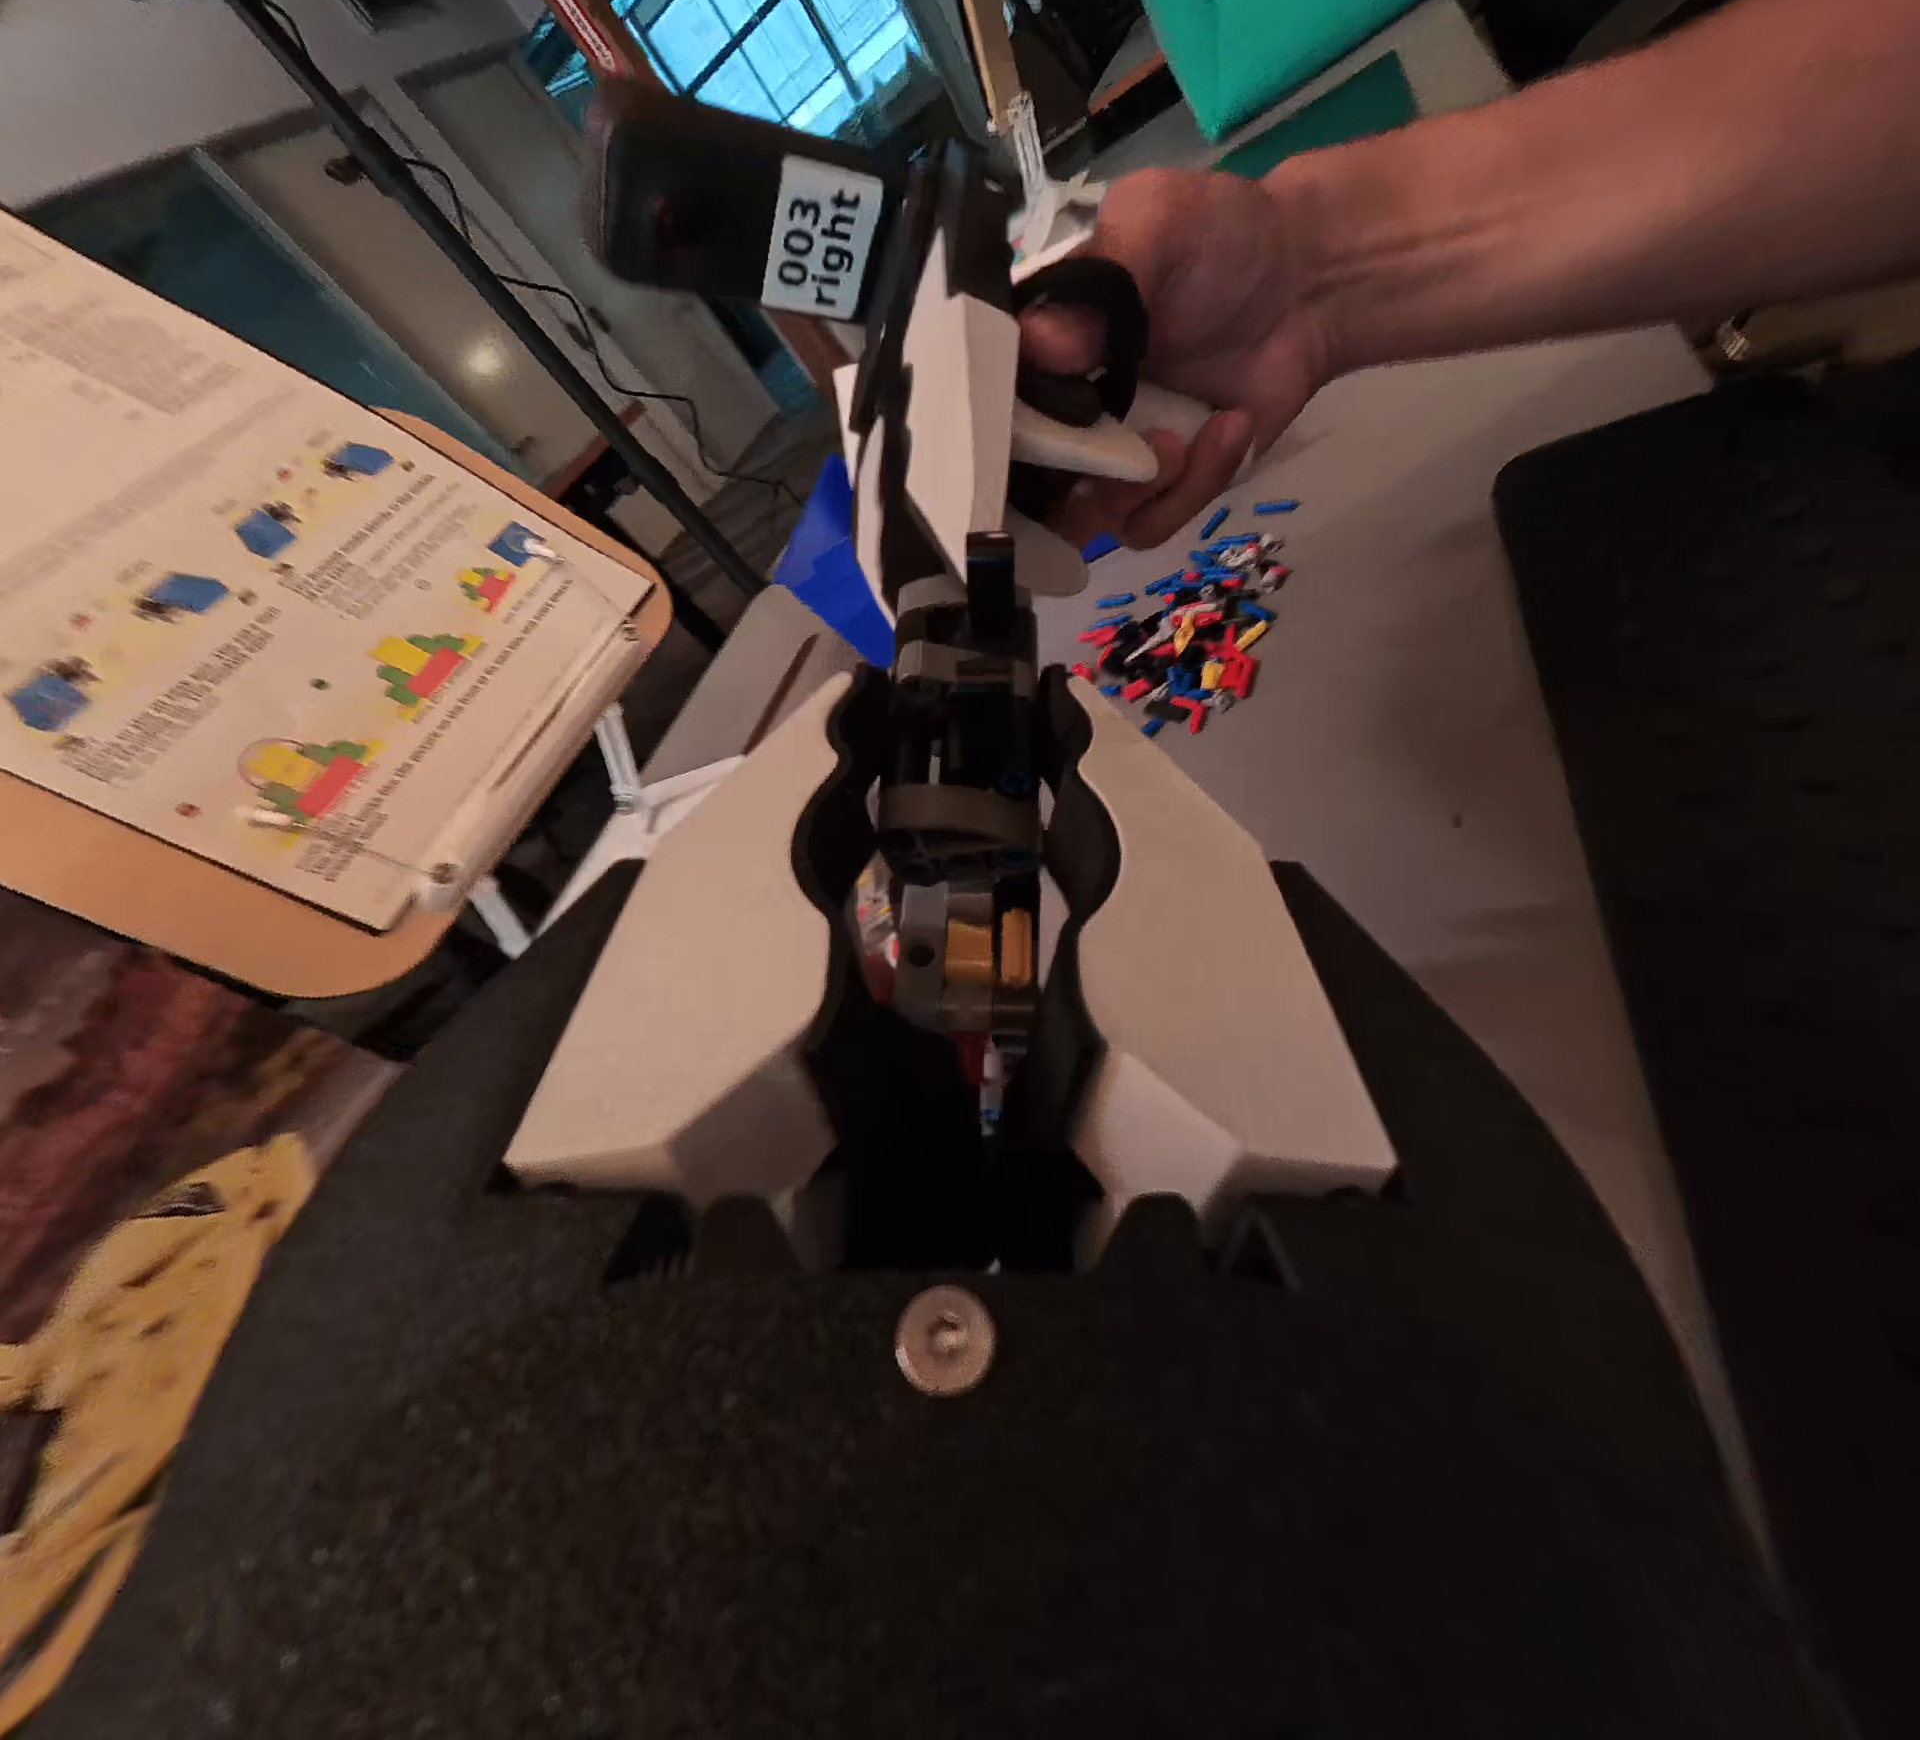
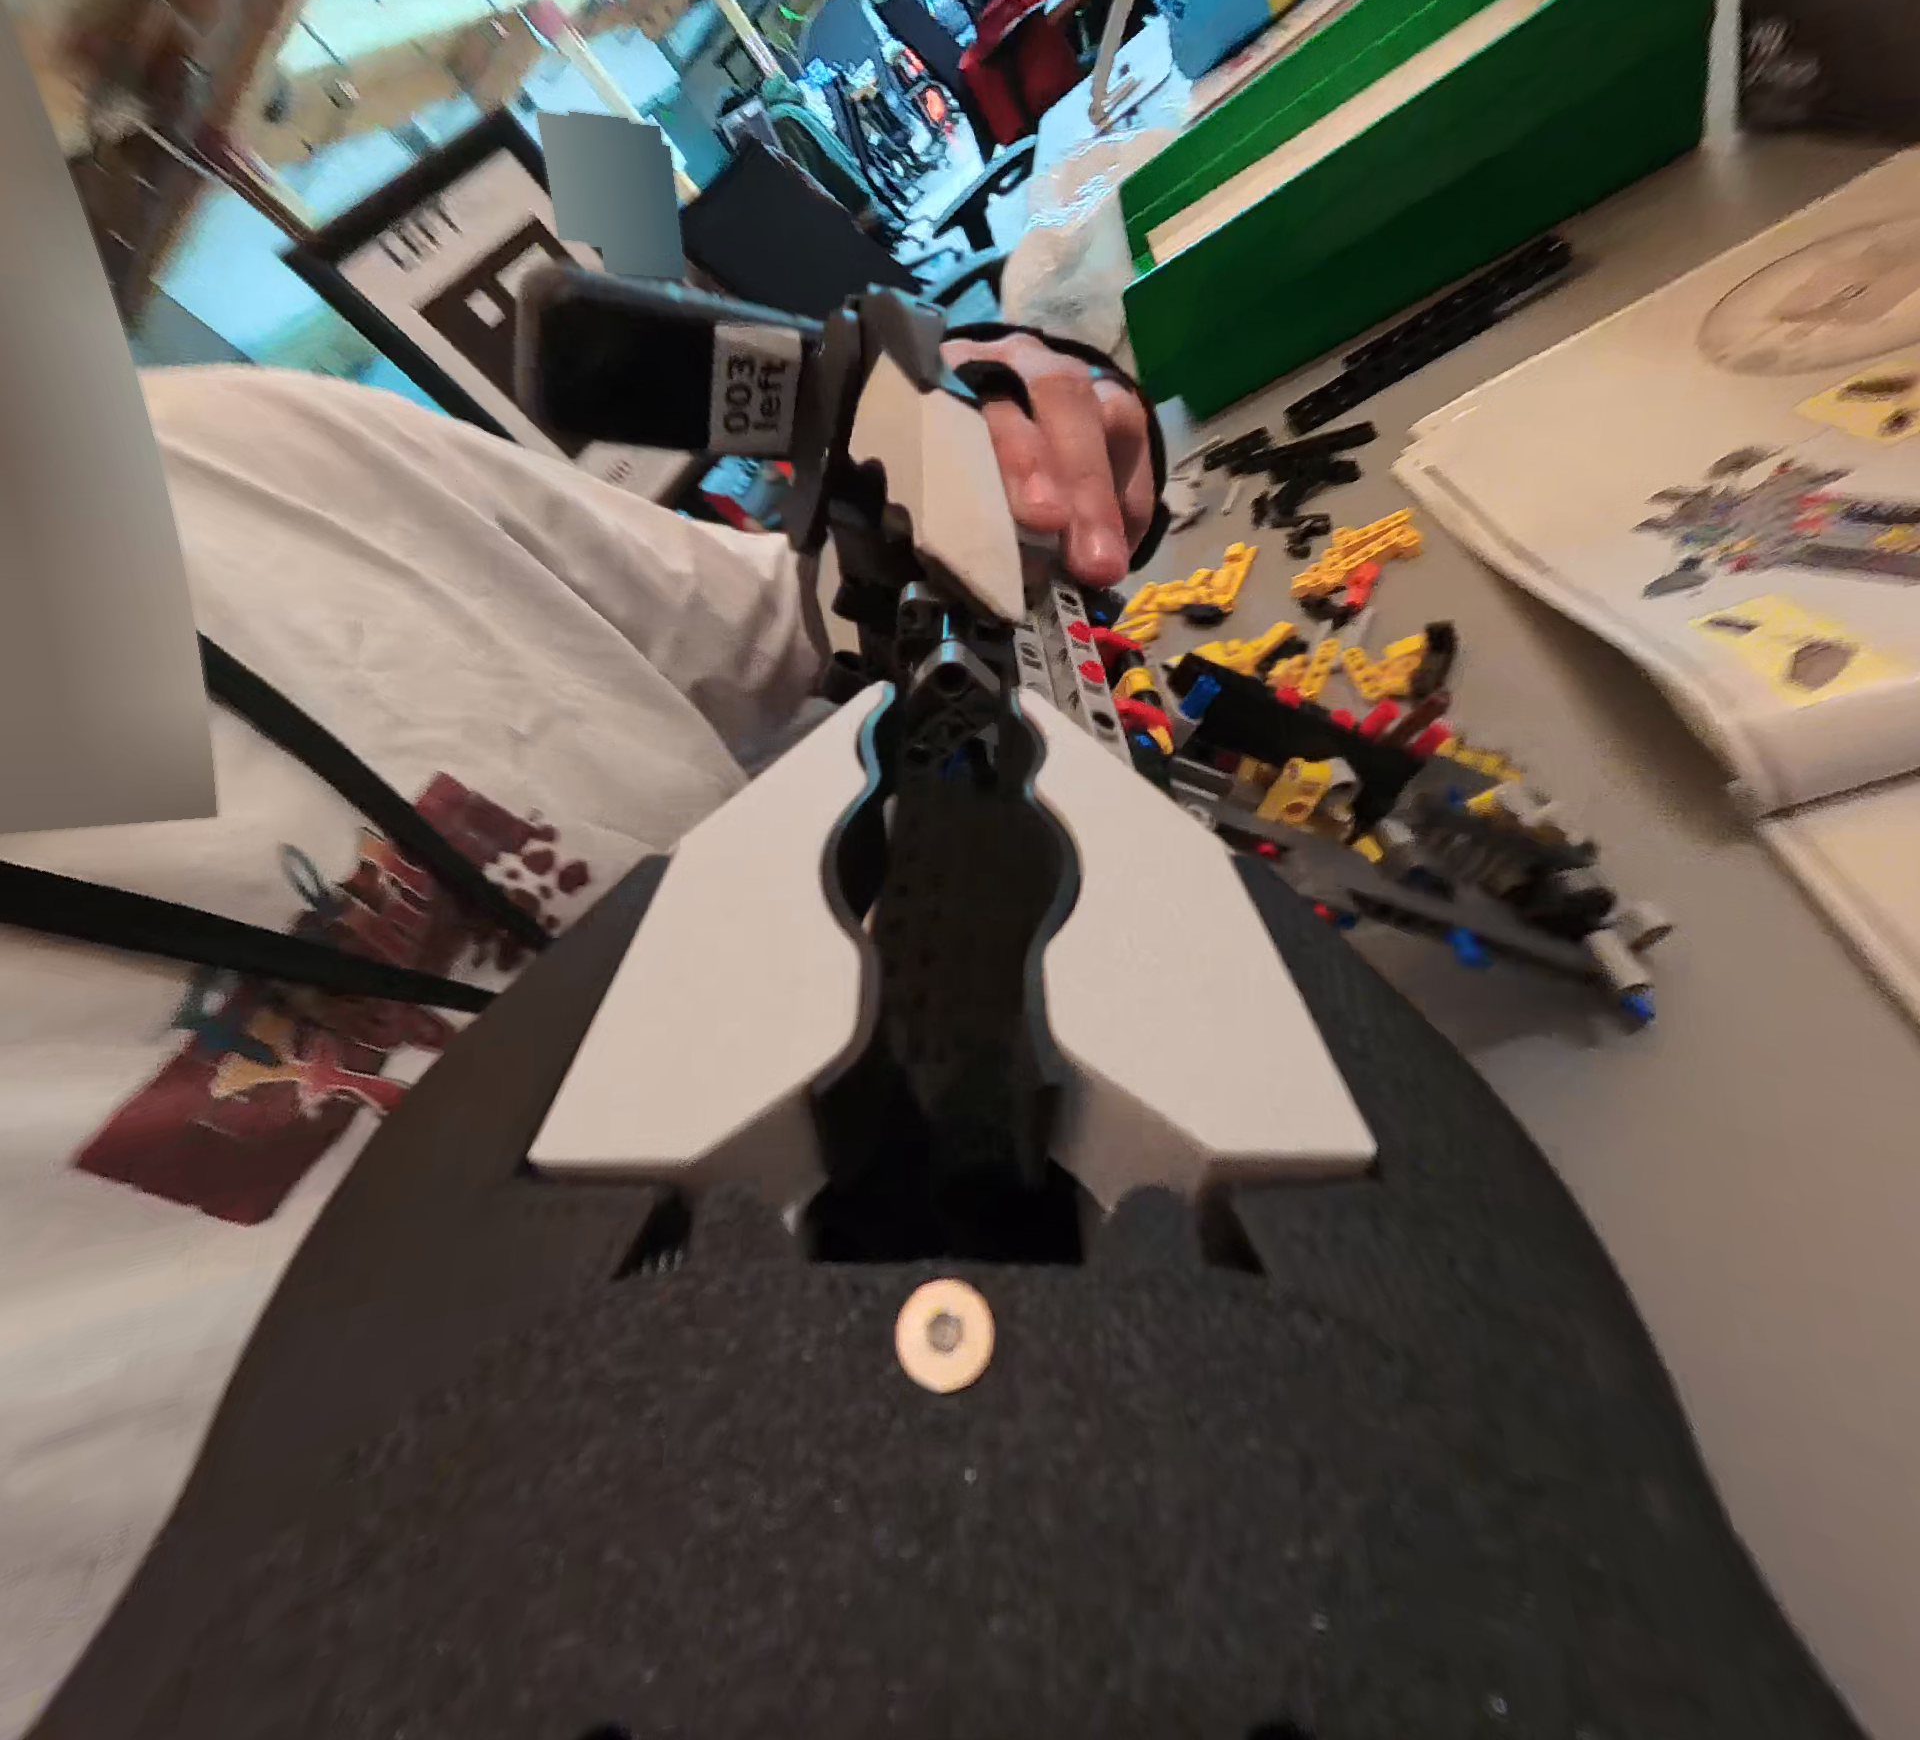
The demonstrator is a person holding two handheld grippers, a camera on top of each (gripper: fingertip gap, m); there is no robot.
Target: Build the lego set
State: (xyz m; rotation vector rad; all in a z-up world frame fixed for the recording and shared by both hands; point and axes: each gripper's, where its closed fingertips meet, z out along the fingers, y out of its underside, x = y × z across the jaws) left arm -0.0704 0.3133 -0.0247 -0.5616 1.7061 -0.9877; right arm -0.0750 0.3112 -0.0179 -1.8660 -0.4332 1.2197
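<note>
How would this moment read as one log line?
left gripper: shut on lego assembly | right gripper: shut on same assembly | loose pieces: on table

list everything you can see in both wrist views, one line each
lego assembly: one, dark grey and black with a yellow part, held between both grippers
loose small pieces: one pile, red, blue, black, yellow, on the grey table
yellow and black parts: many, on the table
instruction booklet: one, open, right of the parts
green box: one, behind the parts
clipboard sheet: one, on a stand
left gripper: shut on the assembly
right gripper: shut on the assembly
</note>
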